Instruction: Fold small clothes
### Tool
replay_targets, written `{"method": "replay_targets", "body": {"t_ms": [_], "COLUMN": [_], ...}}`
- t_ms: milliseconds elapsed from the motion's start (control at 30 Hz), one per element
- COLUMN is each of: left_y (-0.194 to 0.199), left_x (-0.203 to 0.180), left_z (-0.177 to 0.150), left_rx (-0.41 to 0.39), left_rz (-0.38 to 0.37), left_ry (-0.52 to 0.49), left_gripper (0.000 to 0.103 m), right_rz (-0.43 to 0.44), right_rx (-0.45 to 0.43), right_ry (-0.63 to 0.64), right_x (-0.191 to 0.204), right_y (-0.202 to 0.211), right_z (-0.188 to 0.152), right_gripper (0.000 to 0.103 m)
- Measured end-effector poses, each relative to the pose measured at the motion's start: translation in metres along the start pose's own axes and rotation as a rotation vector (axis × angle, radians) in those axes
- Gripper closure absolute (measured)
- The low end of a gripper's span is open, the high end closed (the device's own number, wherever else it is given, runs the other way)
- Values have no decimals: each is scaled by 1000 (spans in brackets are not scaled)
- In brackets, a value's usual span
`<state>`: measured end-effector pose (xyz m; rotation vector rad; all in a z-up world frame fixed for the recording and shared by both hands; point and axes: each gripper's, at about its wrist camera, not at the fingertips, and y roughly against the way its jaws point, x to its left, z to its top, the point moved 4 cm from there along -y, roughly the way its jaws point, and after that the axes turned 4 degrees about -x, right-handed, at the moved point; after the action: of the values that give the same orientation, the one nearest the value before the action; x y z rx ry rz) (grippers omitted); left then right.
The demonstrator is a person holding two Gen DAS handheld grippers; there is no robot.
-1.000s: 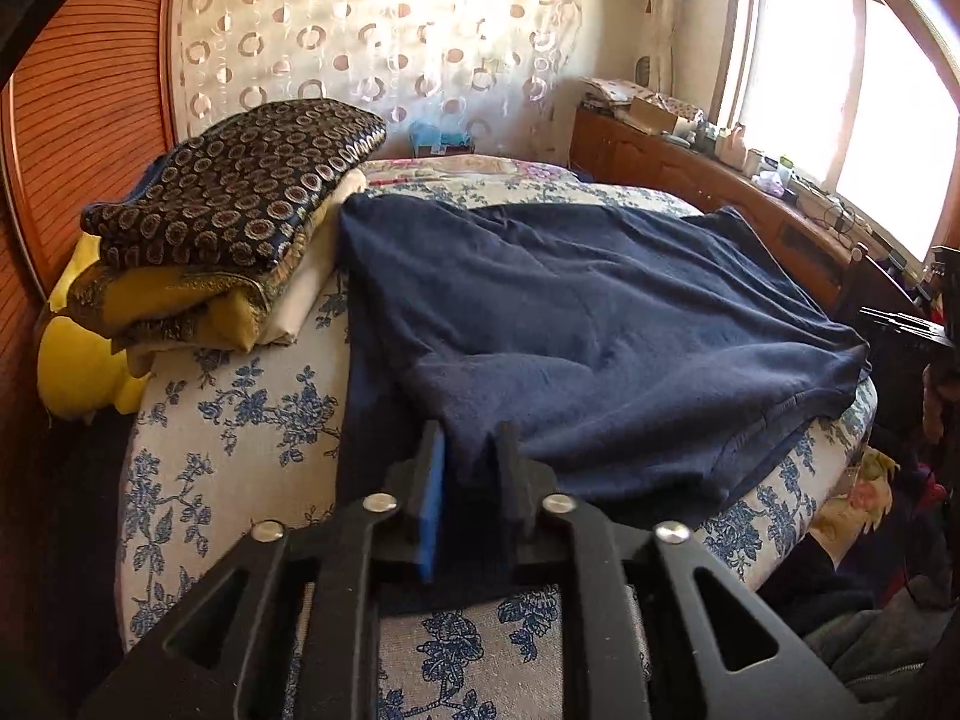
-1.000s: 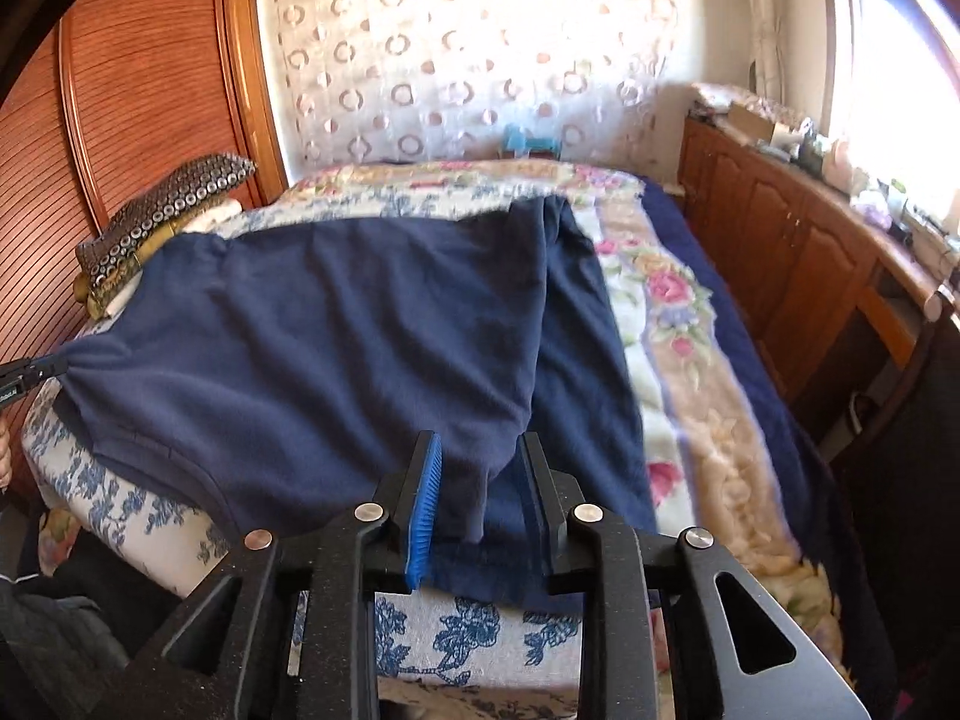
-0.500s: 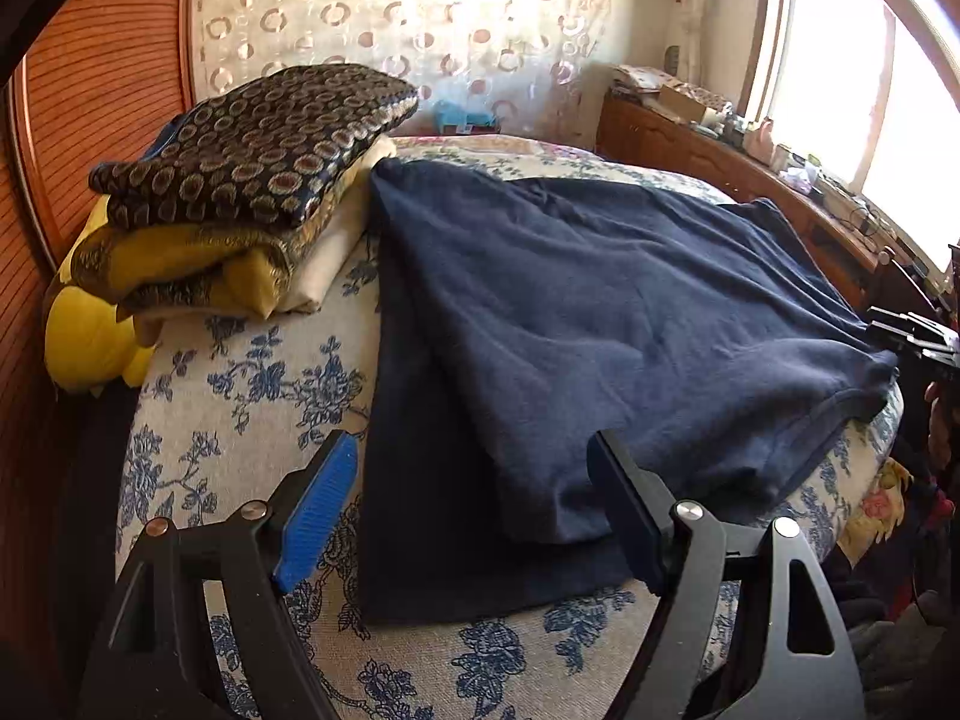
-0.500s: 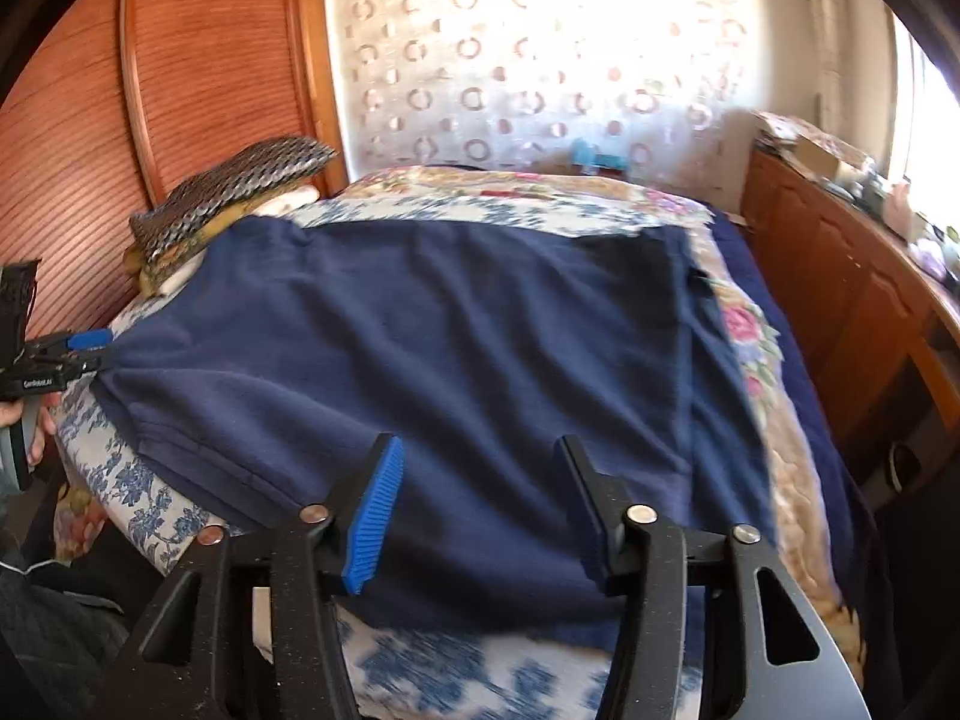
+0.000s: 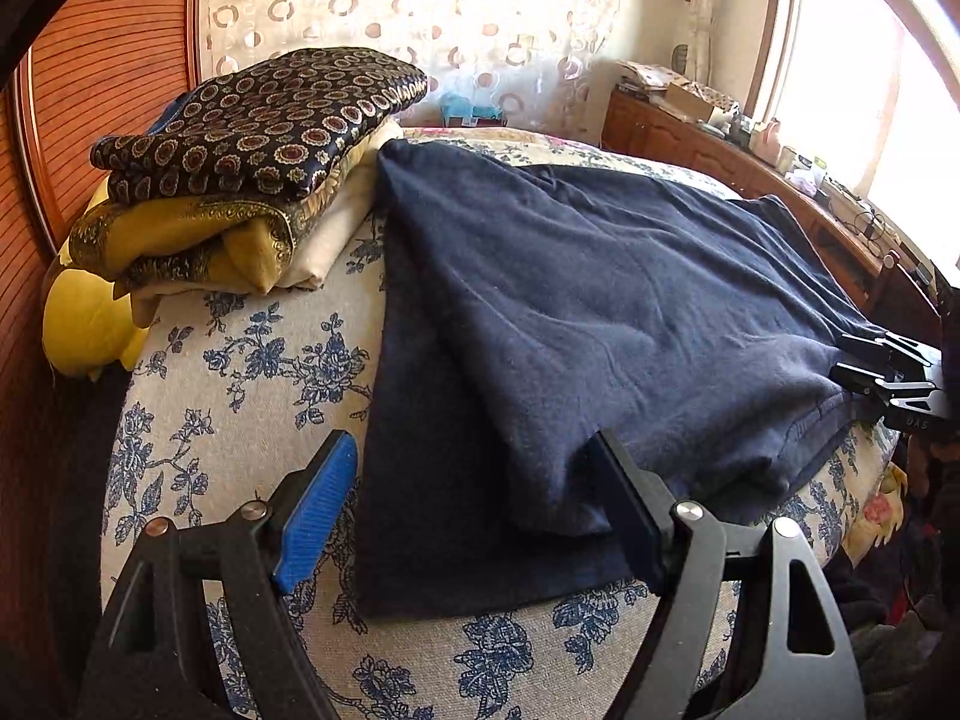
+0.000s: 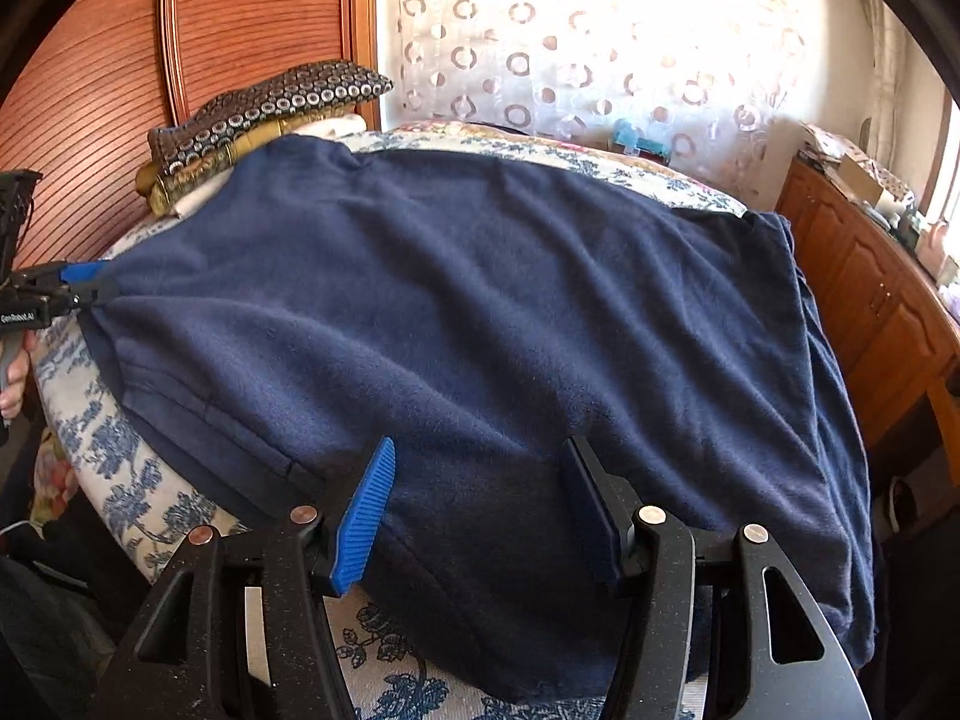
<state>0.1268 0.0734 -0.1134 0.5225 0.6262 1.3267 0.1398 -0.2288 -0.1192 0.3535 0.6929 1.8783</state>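
Jaws of the left gripper (image 5: 480,516) gape wide, angled down over the near corner of the navy garment (image 5: 600,312), pinching nothing. The right gripper (image 6: 477,510) also stands open over that garment, spread across the floral bedspread (image 5: 240,372). At ten o'clock sits a stack of folded fabrics (image 5: 240,168). Farther, at two o'clock, a wooden cabinet (image 6: 870,300). Partly legible lettering marks the left gripper's body.
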Motion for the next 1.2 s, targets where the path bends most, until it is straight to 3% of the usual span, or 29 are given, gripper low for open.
{"method": "replay_targets", "body": {"t_ms": [167,233,400,667,733,800,833,933,1200], "left_y": [1,6,12,8,8,7,9,17,34], "left_x": [-2,-2,4,6,5,2,-2,-19,-59], "left_z": [-2,-2,0,-8,-8,-8,-7,0,48], "left_rx": [-8,-35,-59,-40,-40,-35,-35,-68,-138], "left_rz": [-20,-35,-37,-34,-26,-54,-80,-85,-203], "left_ry": [9,26,65,85,79,72,73,15,-45], "left_gripper": [23,29,40,43,54,84,89,94,94], "right_rz": [-1,-19,-23,-33,-38,-37,-37,-35,-44], "right_rx": [-23,-40,-58,-73,-80,-83,-84,-85,-84], "right_ry": [-10,-21,-36,-46,-49,-49,-48,-47,-45], "right_x": [0,0,-1,-2,-1,-2,-2,-2,-10], "right_y": [-8,-6,-5,-2,-1,-1,0,1,8], "right_z": [-3,-6,-10,-14,-15,-16,-17,-18,-18], "right_gripper": [39,32,28,24,24,23,23,23,23]}}
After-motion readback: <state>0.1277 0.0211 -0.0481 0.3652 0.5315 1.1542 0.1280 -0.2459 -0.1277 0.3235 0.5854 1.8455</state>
